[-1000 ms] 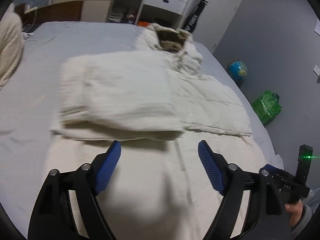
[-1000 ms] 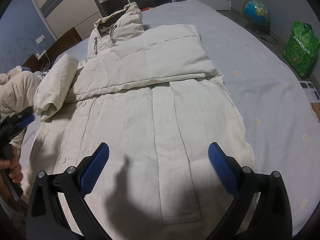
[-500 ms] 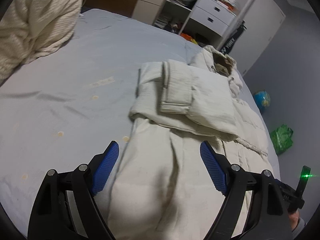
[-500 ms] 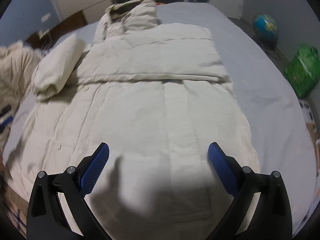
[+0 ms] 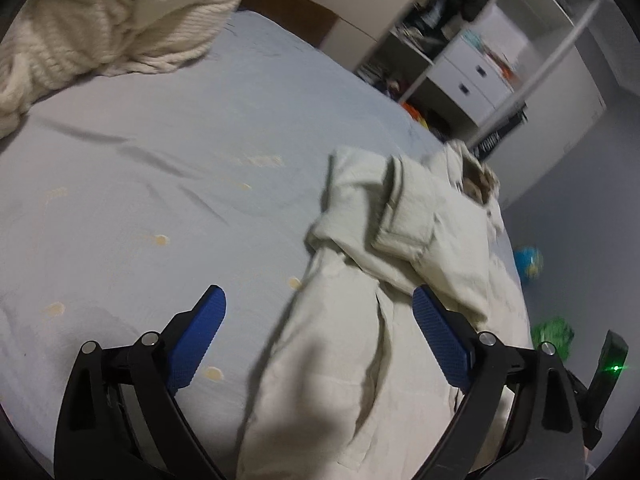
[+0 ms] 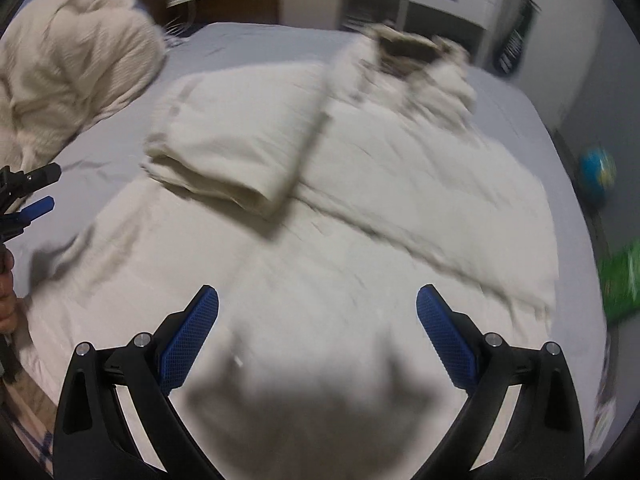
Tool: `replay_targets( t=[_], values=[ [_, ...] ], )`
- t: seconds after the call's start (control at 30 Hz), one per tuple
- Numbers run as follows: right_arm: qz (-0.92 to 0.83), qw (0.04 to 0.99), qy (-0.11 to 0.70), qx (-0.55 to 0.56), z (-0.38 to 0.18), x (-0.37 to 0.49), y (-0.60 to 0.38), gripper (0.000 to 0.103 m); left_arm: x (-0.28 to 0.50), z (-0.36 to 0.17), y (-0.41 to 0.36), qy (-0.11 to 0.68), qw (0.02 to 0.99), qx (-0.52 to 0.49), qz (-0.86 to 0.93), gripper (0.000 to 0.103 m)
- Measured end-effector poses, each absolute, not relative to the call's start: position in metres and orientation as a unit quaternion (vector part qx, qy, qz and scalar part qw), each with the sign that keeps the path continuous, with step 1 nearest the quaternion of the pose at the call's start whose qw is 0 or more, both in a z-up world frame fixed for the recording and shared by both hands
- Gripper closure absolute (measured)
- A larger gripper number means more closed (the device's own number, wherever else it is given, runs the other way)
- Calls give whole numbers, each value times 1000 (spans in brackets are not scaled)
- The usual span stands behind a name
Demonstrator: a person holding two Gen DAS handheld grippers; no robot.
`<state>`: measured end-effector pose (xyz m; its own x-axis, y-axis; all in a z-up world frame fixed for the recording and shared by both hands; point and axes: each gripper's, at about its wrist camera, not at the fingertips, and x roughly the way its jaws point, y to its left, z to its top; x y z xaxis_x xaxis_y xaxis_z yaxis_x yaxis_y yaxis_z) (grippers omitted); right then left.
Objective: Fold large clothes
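The right gripper (image 6: 318, 336) hung wide apart above the cream coat (image 6: 360, 208), whose sleeve (image 6: 236, 148) lay folded across its chest

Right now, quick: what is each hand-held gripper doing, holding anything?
Left hand-held gripper: open, holding nothing, above the coat.
Right hand-held gripper: open, holding nothing, over the coat too.

Lay spread on the bed (image 5: 168, 152) — coat (image 6: 320, 248) with hood (image 6: 412, 52) at the far end and a folded sleeve (image 6: 236, 152) on its chest. Sat heaped on the bed's far left — blanket (image 6: 68, 72). Stood behind the bed — drawers (image 5: 476, 76). Rested on the floor, right — globe (image 6: 598, 168).
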<state>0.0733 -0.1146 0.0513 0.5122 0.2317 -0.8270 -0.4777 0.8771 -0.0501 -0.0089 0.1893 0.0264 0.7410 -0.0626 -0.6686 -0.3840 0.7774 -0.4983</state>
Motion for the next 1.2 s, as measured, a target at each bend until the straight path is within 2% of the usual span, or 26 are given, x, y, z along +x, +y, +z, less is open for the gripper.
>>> replay_targets(
  t=[0.3, 0.87, 0.97, 1.1, 1.13, 1.2],
  values=[
    [241, 840, 406, -267, 63, 101, -6, 8, -10, 17, 207, 343, 860, -362, 109, 12],
    [202, 795, 372, -434, 15, 119, 90, 9, -15, 5, 223, 331, 839, -418, 113, 12],
    [189, 789, 374, -449, 7, 128, 96, 17, -15, 4, 224, 331, 838, -420, 112, 12],
    [188, 791, 386, -436, 7, 139, 94, 45, -14, 4, 225, 333, 838, -418, 109, 12],
    [193, 793, 392, -424, 11, 142, 91, 48, -14, 4, 225, 333, 838, -417, 109, 12],
    [196, 800, 397, -404, 18, 147, 86, 66, -14, 3, 225, 334, 838, -417, 108, 12]
  ],
)
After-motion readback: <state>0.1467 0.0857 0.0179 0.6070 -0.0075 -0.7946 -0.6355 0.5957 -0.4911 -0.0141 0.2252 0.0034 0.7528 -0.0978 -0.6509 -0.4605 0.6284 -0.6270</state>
